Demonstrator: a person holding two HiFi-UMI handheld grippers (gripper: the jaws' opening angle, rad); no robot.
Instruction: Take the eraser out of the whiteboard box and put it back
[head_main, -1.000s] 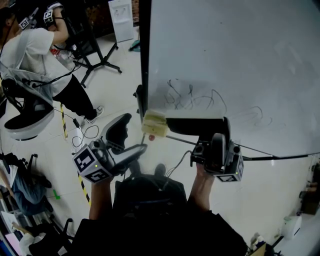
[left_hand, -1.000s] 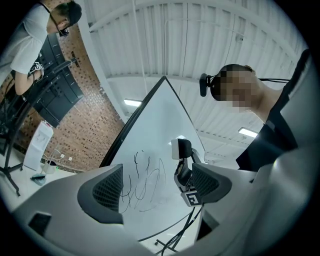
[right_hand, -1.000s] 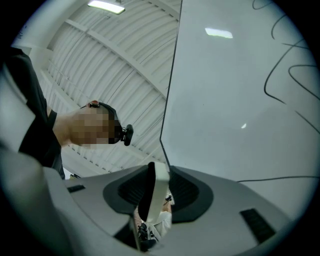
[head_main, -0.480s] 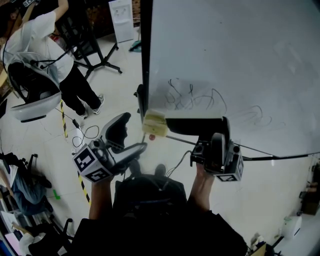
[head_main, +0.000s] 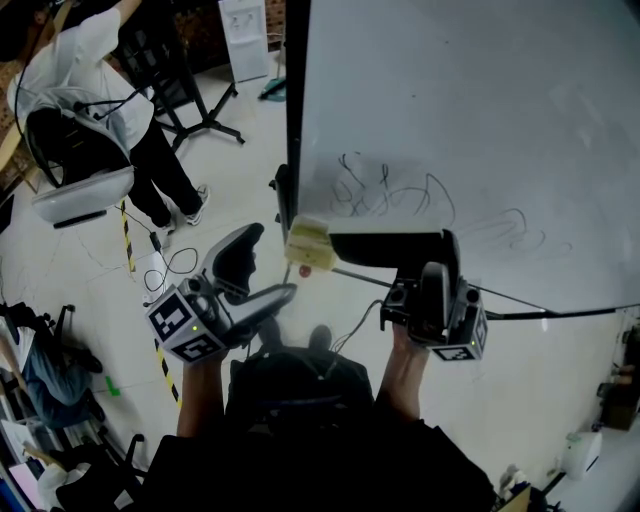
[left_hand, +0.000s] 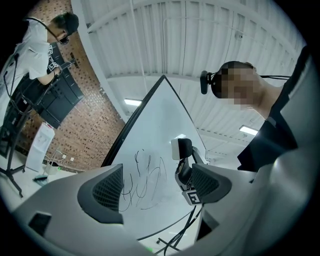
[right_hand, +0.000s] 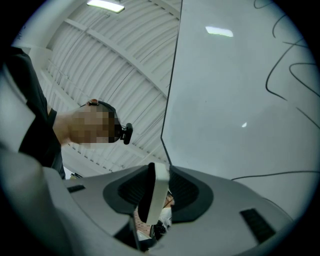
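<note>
1. Currently the right tool (right_hand: 158, 197) is gripping the eraser (right_hand: 159, 182) edge-on between its pads, pointing upward beside the whiteboard (head_main: 450, 120).
2. The eraser is sitting outside the beige box (head_main: 308, 247) at the whiteboard's lower corner, near it.
3. The left tool (left_hand: 157, 187) is hanging released, jaws apart, holding nothing.

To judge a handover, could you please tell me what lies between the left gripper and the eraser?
Nothing: in the head view the stretch from the left gripper to the eraser, clamped in the right gripper, is open air above the floor.
</note>
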